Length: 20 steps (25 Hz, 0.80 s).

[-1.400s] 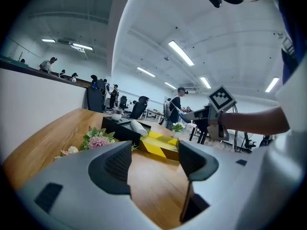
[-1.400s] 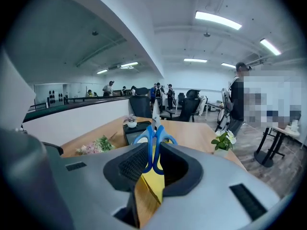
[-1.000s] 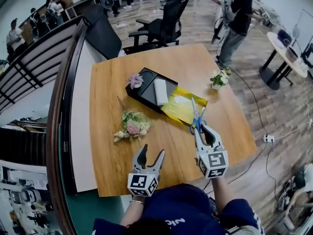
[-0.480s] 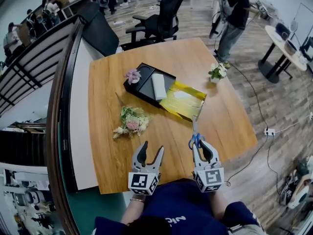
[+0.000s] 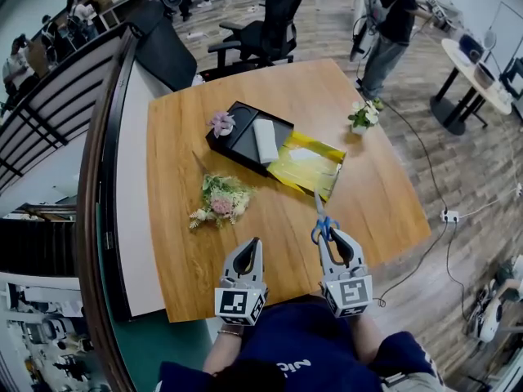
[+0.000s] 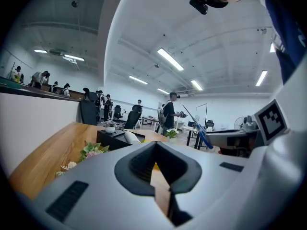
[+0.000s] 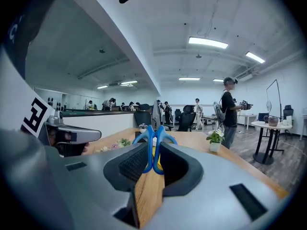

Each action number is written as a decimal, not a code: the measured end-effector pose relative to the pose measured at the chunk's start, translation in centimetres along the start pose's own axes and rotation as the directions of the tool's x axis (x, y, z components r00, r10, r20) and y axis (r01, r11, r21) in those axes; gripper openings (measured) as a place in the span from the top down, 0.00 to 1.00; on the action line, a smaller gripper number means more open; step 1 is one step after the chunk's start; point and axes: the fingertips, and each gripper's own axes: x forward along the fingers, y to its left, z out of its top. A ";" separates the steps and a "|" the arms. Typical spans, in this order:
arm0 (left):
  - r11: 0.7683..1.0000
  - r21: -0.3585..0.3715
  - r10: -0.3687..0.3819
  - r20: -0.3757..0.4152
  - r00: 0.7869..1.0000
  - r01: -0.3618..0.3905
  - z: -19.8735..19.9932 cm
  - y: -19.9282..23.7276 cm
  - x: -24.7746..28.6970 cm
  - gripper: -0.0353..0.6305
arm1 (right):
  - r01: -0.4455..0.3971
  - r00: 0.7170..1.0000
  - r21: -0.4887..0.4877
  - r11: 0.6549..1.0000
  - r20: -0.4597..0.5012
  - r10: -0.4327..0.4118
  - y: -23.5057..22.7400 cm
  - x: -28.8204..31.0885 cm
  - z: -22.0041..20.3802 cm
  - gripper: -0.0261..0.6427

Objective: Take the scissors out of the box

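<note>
Blue-handled scissors [image 5: 323, 223] hang above the table's near edge with their blades pointing away toward the box. My right gripper [image 5: 327, 237] is shut on their handles. In the right gripper view the two blue handle loops [image 7: 153, 145] stand pinched between the pads. The black box [image 5: 237, 147] lies open at the table's middle, with a yellow sheet [image 5: 306, 166] spread beside it. My left gripper [image 5: 248, 253] hovers near the front edge, shut and empty. In the left gripper view its jaws [image 6: 156, 145] meet with nothing between them, and the scissors [image 6: 200, 131] show at the right.
A white roll [image 5: 265, 141] and a purple flower [image 5: 221, 123] lie in the box. A small bouquet [image 5: 219, 202] rests left of centre and a potted flower [image 5: 364, 114] stands at the right edge. Office chairs and a person [image 5: 391, 23] stand beyond the wooden table [image 5: 180, 243].
My left gripper's jaws have closed from wide open, with nothing in them. My right gripper has drawn the scissors back from the yellow sheet toward the near edge.
</note>
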 end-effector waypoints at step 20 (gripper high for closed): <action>1.000 0.009 0.014 -0.012 1.000 -0.014 0.0 0.9 1.2 0.94 | -0.019 0.999 -0.003 1.000 0.029 0.019 -0.5 1.3 0.9 0.83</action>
